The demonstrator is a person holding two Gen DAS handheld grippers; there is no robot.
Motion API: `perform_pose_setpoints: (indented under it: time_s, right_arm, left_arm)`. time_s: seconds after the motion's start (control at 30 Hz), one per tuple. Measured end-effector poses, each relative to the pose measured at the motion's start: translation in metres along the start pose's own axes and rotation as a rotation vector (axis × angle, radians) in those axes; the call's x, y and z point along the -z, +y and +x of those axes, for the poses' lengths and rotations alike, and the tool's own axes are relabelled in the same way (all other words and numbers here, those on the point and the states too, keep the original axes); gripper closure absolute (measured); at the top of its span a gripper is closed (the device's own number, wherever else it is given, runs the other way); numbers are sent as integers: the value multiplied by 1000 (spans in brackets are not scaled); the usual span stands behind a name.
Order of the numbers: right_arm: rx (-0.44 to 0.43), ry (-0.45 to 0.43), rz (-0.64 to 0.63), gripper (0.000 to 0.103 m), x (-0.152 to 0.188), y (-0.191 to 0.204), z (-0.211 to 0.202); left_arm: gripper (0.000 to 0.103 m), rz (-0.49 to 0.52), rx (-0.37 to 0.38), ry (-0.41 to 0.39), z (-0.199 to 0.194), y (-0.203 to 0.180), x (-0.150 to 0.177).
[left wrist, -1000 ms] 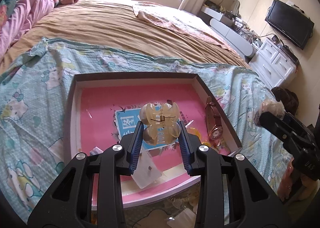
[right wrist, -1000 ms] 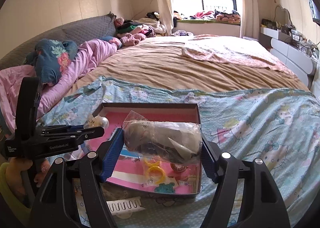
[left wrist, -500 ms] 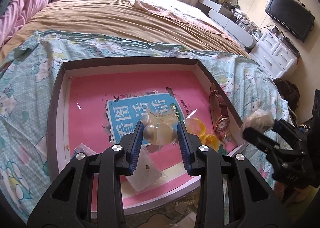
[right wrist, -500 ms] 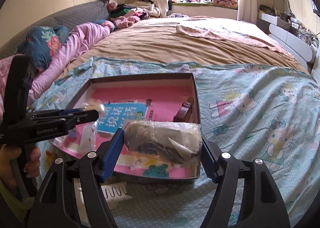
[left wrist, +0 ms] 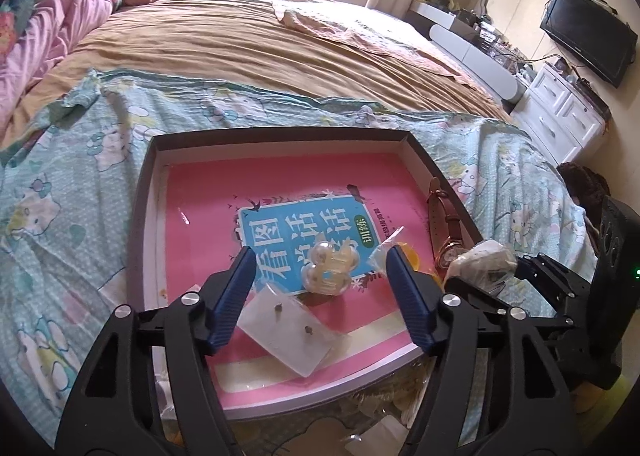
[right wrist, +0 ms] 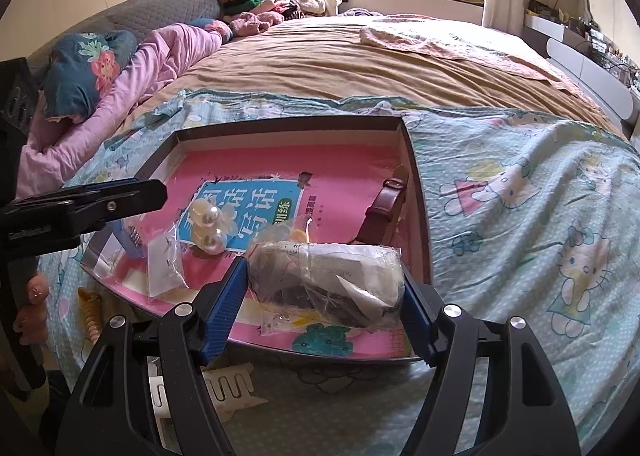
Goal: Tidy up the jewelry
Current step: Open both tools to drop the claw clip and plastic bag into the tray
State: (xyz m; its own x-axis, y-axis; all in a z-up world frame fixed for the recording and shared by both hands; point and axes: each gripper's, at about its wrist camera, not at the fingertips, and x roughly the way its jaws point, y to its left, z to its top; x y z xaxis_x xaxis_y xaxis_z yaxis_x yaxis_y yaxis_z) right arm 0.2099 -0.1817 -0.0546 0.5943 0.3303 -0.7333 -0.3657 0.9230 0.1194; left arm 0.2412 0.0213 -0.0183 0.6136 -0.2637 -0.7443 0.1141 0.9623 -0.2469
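My left gripper (left wrist: 320, 276) has just opened wide, and the pearl hair clip (left wrist: 328, 272) now lies free in the box (left wrist: 280, 134) at frame centre. My right gripper (right wrist: 322, 288) squeezes a plastic bag (right wrist: 324, 276), next to go in.

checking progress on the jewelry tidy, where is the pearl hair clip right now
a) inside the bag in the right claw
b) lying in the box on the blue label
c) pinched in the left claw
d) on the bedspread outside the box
b: the hair clip lies free on the blue label in the box, between the left claw's open jaws, which have just opened off it.
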Motion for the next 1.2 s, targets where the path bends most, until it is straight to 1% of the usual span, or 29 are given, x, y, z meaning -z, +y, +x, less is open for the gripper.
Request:
perform_pose_setpoints:
  time_s: [0.13, 0.2, 0.23, 0.27, 0.33, 0.5, 0.57, 0.6, 0.77, 0.83, 0.87, 0.9, 1.0, 1.03, 1.2]
  right_arm:
    - [8, 13, -1, 32, 1, 1, 3]
    - [8, 38, -3, 31, 2, 1, 6]
    - [11, 41, -3, 28, 4, 1, 6]
    - [12, 36, -2, 22, 5, 0, 5]
    - [13, 14, 0, 17, 6, 0, 0]
    - [11, -6, -5, 17, 5, 1, -10]
    - [8, -16, -3, 14, 6, 1, -15]
    - [7, -21, -2, 13, 5, 1, -18]
    - [3, -41, 0, 11, 4, -1, -31]
    - [-2, -55, -1, 10, 3, 0, -37]
    - [-1, -60, -1, 9, 2, 0, -39]
    - [-1, -68, -1, 9, 1, 0, -43]
    - [-3, -88, 1, 7, -1, 0, -52]
    - [-3, -95, 3, 7, -1, 0, -55]
    - [0, -131, 11, 6, -6, -1, -71]
  left_arm:
    - [41, -9, 1, -8, -5, 0, 0]
    - [41, -13, 1, -12, -8, -1, 1]
    - [41, -14, 2, -12, -8, -1, 1]
    - [41, -16, 3, -13, -9, -1, 1]
    - [41, -18, 6, -13, -10, -1, 1]
    - [41, -24, 7, -24, -17, -2, 1]
    - [33, -30, 5, -30, -20, -1, 0]
    - [30, -33, 5, -34, -22, 0, -1]
    - [30, -47, 8, -49, -30, 3, -1]
    - [26, -51, 6, -54, -34, 4, -2]
    - [21, -52, 5, -58, -36, 4, -1]
    - [19, -53, 5, -61, -38, 5, -1]
    - [17, -58, 1, -72, -44, 5, -2]
    - [14, -60, 1, -72, -45, 5, -2]
    - [13, -61, -1, -86, -55, 4, -2]
